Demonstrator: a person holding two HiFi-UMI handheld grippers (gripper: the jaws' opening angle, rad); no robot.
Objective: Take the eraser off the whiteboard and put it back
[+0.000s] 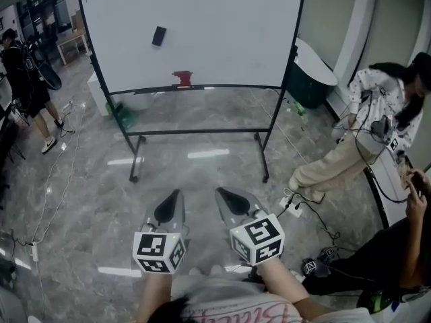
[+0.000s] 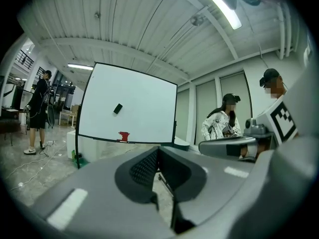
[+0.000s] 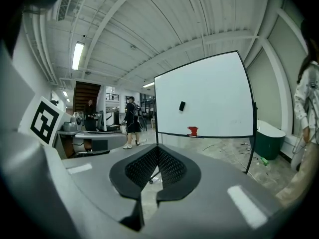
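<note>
The left gripper (image 1: 174, 198) and right gripper (image 1: 226, 195) sit side by side, each with its jaws together on nothing. Well ahead of both, the eraser (image 1: 159, 36) clings to the whiteboard (image 1: 222, 25) (seemingly untouched), so approach, removal and return all remain.

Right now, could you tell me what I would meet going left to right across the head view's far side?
A standing person in black, eraser, red object, dark green tub, seated person in white.
</note>
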